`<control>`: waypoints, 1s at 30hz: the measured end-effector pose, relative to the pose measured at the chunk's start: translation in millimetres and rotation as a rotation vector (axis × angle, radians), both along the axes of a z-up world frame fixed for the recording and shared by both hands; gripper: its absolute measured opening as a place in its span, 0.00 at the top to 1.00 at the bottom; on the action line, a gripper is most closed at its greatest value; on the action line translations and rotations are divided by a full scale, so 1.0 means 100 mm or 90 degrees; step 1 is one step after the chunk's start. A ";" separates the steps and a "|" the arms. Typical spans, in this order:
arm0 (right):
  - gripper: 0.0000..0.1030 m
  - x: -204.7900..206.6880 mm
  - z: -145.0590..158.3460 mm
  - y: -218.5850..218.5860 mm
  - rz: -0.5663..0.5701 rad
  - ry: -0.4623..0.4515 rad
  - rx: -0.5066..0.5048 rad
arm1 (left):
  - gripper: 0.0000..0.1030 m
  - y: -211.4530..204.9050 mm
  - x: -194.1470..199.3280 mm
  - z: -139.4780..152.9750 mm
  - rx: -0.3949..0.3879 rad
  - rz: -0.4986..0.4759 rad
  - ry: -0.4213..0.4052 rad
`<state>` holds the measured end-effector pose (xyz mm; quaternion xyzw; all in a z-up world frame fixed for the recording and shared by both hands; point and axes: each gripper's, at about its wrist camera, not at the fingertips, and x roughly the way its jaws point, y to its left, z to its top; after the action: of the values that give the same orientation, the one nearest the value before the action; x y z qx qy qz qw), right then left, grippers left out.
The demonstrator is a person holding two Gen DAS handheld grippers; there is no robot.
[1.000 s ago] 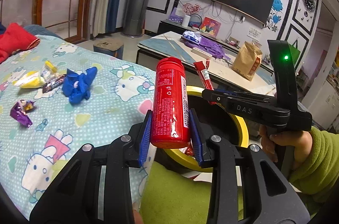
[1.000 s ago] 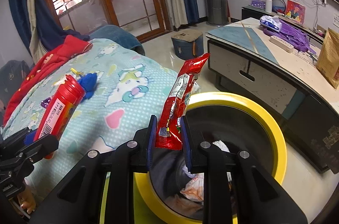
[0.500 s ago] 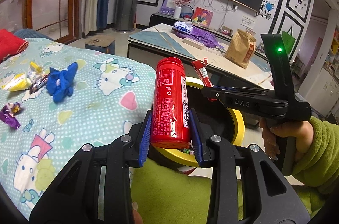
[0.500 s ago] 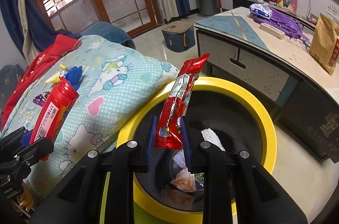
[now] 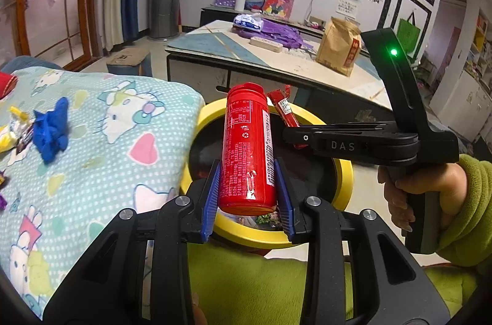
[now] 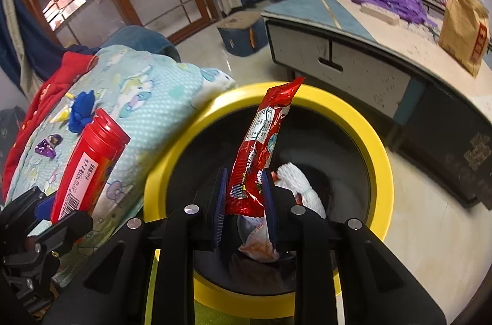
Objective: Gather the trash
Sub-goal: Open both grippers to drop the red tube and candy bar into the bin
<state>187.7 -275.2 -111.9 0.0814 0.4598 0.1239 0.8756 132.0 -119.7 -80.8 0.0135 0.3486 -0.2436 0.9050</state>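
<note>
Yellow-rimmed bin (image 6: 379,159): above it my right gripper (image 6: 245,203) pinches a wrapper (image 6: 258,152). My left gripper (image 5: 247,196) clamps a red bottle (image 5: 247,149), seemingly over the bin's near rim.

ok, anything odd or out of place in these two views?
Litter is left on the cartoon-print blanket: a crumpled blue glove, a purple foil wrapper and a yellow wrapper. Otherwise nothing odd: the left gripper clamps the red plastic bottle, the right gripper the red snack wrapper, over the yellow-rimmed bin.

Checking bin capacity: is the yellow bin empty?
Not empty: the yellow bin already holds crumpled white paper and wrappers.
</note>
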 end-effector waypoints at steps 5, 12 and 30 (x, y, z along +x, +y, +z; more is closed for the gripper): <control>0.79 0.04 -0.10 -0.09 -0.021 0.033 0.024 | 0.74 -0.09 0.06 -0.08 0.009 -0.011 0.011; 0.77 0.07 -0.17 -0.15 -0.036 0.053 0.037 | 0.74 -0.12 0.14 -0.17 0.008 -0.011 0.030; 0.47 0.05 0.00 -0.17 -0.063 -0.004 0.008 | 0.11 0.13 0.14 -0.03 -0.064 0.049 0.006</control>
<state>192.4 -292.3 -112.3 0.1093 0.4516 0.0839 0.8815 146.2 -106.7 -83.8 -0.0464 0.3405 -0.2260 0.9115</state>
